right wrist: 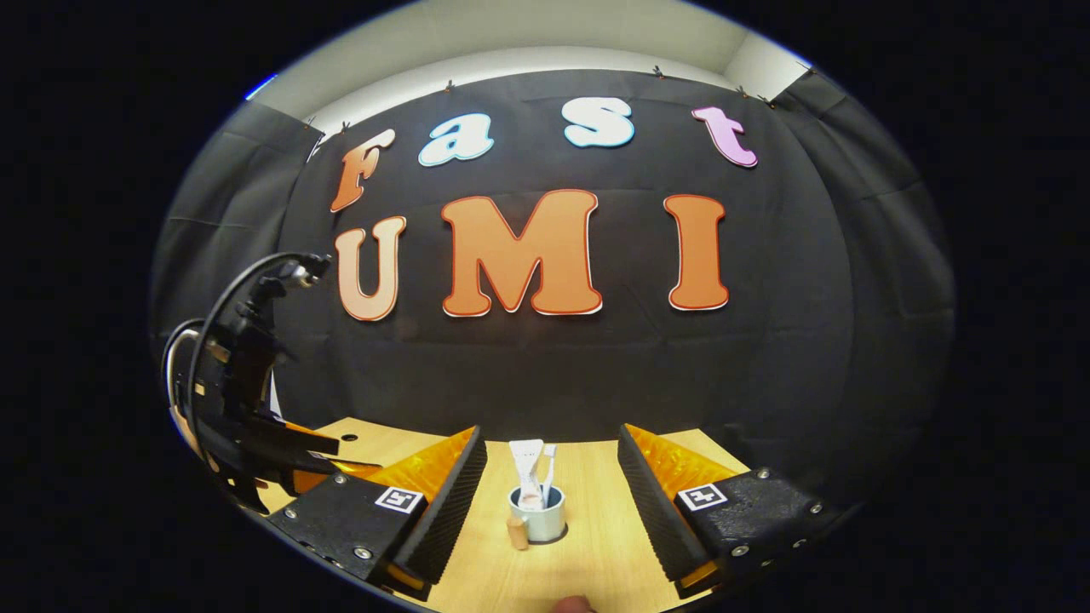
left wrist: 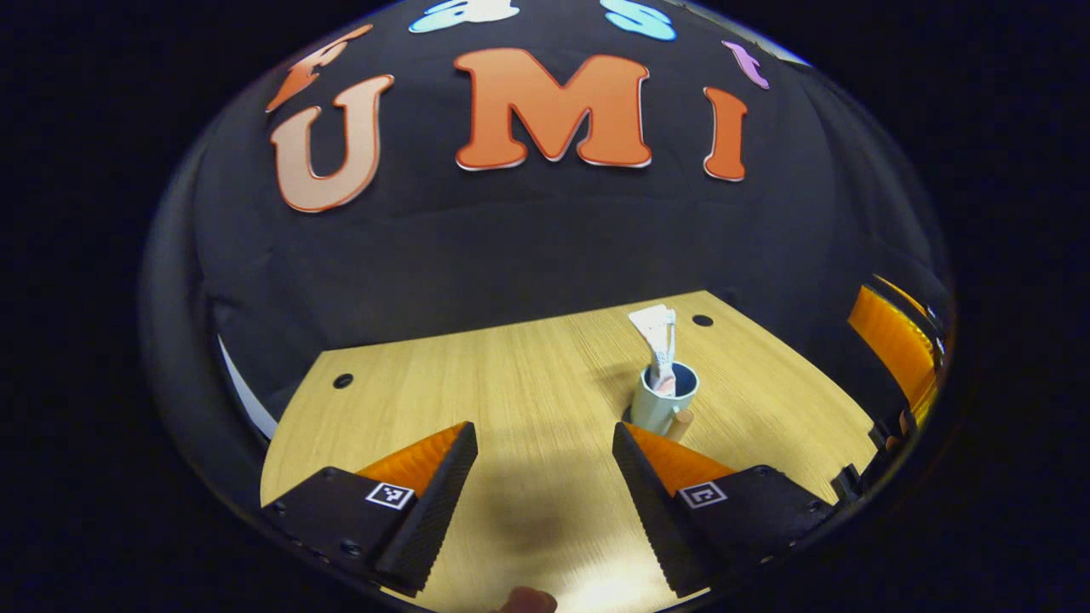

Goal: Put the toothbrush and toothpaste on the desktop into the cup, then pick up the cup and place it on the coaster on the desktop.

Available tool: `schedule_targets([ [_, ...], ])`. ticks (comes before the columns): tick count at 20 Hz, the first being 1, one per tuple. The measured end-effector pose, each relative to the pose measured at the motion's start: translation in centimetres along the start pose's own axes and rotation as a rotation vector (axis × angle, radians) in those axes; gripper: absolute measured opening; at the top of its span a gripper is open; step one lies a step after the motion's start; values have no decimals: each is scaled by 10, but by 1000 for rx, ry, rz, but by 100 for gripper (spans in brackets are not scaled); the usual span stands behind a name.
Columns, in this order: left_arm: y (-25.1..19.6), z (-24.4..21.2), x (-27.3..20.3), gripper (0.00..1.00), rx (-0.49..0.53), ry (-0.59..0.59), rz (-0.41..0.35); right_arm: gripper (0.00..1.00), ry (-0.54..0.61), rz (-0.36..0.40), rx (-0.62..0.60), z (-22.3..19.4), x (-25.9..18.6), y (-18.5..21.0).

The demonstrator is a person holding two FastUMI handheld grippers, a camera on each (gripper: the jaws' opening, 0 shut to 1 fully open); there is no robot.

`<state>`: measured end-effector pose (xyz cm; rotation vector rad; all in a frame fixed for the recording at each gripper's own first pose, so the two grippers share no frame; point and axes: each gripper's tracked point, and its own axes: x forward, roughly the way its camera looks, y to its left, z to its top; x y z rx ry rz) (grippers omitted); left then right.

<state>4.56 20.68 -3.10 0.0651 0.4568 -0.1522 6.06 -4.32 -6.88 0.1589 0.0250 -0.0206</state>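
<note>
A pale mug (left wrist: 660, 407) with a wooden handle (left wrist: 681, 422) stands upright on the wooden desktop (left wrist: 511, 383). A white toothpaste tube (left wrist: 656, 336) sticks out of it. In the right gripper view the mug (right wrist: 541, 518) holds the tube (right wrist: 525, 460) and a white toothbrush (right wrist: 549, 464) side by side. A dark edge (left wrist: 628, 415) shows under the mug's base, perhaps the coaster. My left gripper (left wrist: 542, 434) is open, set back from the mug, which lies ahead to its right. My right gripper (right wrist: 552, 436) is open too, with the mug centred ahead between its fingers, untouched.
The desktop has small round holes (left wrist: 343, 380) near its back edge, where the black cloth wall rises. The left gripper and its cable (right wrist: 247, 409) hang over the table's left side in the right gripper view. The right gripper's side (left wrist: 894, 345) shows at the far right.
</note>
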Motion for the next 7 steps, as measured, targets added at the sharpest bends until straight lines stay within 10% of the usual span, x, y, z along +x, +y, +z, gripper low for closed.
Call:
schedule_targets([
  [7,54,30,-48,96,-18,-266,108,93,-69,5,20,18,0,28],
])
